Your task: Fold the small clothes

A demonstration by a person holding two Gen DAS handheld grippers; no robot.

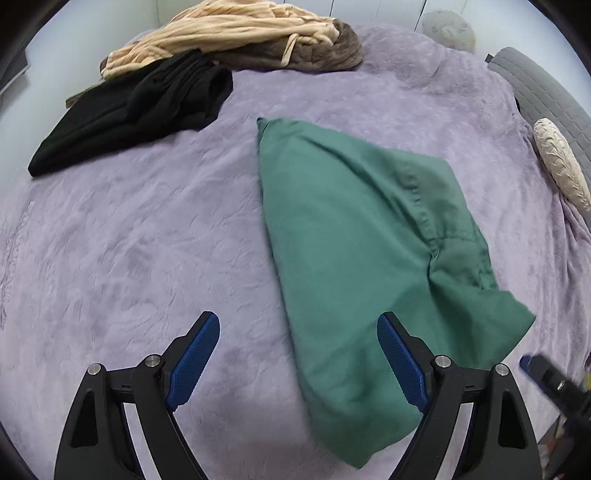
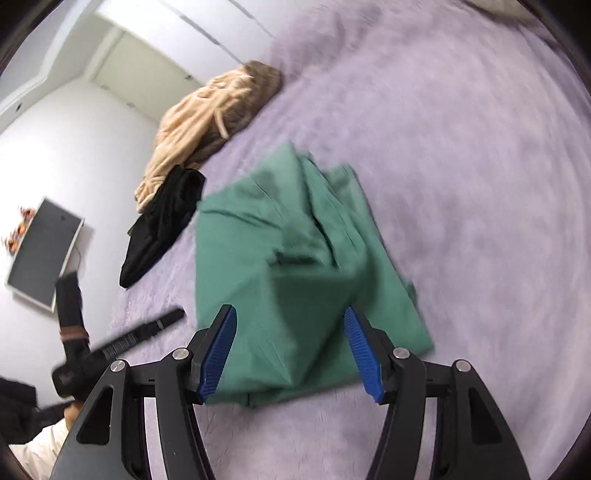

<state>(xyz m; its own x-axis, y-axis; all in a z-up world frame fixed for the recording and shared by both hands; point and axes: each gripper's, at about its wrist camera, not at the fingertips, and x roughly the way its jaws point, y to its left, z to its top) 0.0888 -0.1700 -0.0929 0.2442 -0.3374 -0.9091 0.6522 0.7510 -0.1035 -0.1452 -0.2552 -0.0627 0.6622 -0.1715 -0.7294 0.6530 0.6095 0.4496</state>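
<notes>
A green garment (image 1: 351, 240) lies folded into a long wedge on the purple blanket (image 1: 129, 240). In the left wrist view my left gripper (image 1: 298, 319) hangs open above the garment's near left edge, with nothing between its blue pads. The right gripper's tip (image 1: 543, 373) shows at the lower right. In the right wrist view the same green garment (image 2: 295, 258) lies rumpled and blurred below my right gripper (image 2: 290, 312), which stands open over its near end; the pads do not press on the cloth. The left gripper (image 2: 147, 328) and a hand show at the left.
A black garment (image 1: 129, 114) and a beige striped garment (image 1: 221, 33) lie heaped at the blanket's far left, over a brown-grey piece (image 1: 314, 51). A cream pillow (image 1: 561, 166) and a grey cushion (image 1: 546, 92) sit at the right edge. A dark screen (image 2: 44, 254) hangs on the wall.
</notes>
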